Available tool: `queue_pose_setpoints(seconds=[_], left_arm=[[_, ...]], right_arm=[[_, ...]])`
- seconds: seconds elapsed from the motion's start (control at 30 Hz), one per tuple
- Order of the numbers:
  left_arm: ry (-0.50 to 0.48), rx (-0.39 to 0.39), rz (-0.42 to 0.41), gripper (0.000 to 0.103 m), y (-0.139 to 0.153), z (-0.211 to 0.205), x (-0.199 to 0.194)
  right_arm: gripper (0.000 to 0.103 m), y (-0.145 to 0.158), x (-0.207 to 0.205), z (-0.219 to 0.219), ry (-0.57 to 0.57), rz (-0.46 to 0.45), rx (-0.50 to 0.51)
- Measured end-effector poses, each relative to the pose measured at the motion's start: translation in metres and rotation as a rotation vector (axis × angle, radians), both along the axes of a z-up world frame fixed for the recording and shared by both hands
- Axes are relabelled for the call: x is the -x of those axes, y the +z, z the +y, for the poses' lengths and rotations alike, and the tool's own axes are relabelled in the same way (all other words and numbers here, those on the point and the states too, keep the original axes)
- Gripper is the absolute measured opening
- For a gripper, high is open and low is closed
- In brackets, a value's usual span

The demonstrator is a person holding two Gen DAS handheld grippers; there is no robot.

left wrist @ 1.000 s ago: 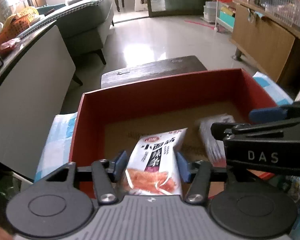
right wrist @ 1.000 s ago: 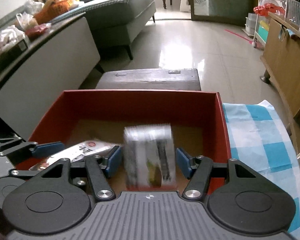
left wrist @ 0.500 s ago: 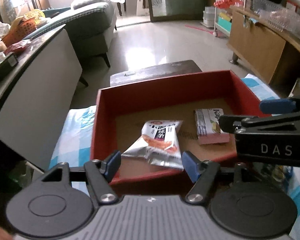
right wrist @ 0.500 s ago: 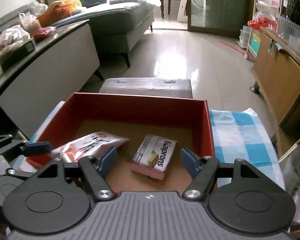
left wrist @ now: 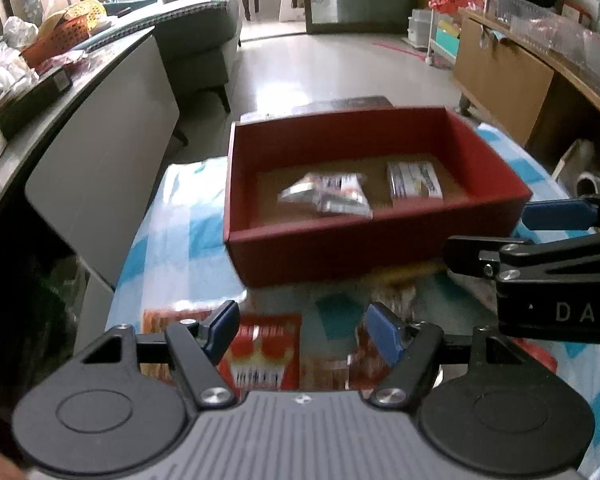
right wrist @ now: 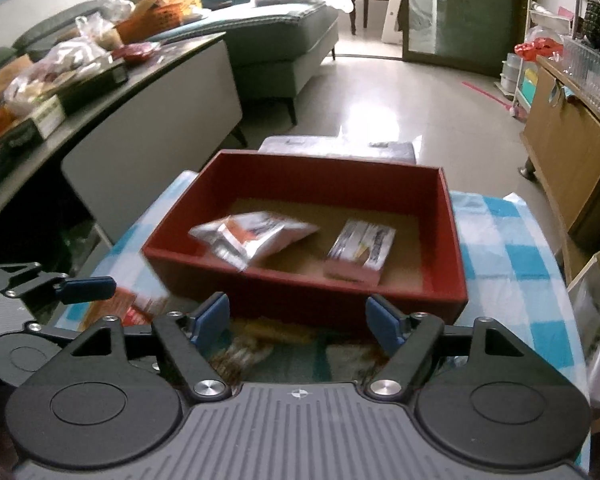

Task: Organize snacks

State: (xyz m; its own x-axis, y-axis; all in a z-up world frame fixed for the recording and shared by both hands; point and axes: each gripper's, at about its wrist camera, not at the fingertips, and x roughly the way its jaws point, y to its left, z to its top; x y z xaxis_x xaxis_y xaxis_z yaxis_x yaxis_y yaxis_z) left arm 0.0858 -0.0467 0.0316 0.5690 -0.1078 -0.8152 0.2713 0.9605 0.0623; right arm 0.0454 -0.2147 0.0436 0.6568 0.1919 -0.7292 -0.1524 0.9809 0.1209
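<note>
Snacks, a silver pouch (right wrist: pixel 252 236) and a pink-edged packet (right wrist: pixel 360 250), lie in the red box (right wrist: pixel 300 296) ahead of both empty, spread claws, left gripper (left wrist: pixel 300 330) and right gripper (right wrist: pixel 298 320), so next comes fetching the loose red packets (left wrist: pixel 266 354) just beneath them.

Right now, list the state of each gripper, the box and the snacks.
Left gripper: open, empty, jaws just opened.
Right gripper: open, empty, jaws just opened further.
Red box: open-topped, upright on the checked cloth.
Silver snack bag: lying in the box.
Pink-edged packet: lying in the box, apart from the bag.
</note>
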Motion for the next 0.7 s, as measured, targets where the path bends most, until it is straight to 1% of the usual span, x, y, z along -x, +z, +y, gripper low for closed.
queue_pose_setpoints(seconds=[0.17,0.33,0.7], left_arm=[[0.001,-0.016,0.023,0.066,-0.008,0.011,0.025],[0.013,-0.042,0.062,0.066,-0.019,0.023,0.043],[0.084,-0.056,0.131,0.067,-0.036,0.052,0.058]], right_arm=[[0.083,-0.006,0.021,0.011,0.017,0.025,0.005],[0.084,-0.019,0.039,0.022,0.045,0.069,0.027],[0.086,-0.033,0.057,0.053,0.137,0.119,0.060]])
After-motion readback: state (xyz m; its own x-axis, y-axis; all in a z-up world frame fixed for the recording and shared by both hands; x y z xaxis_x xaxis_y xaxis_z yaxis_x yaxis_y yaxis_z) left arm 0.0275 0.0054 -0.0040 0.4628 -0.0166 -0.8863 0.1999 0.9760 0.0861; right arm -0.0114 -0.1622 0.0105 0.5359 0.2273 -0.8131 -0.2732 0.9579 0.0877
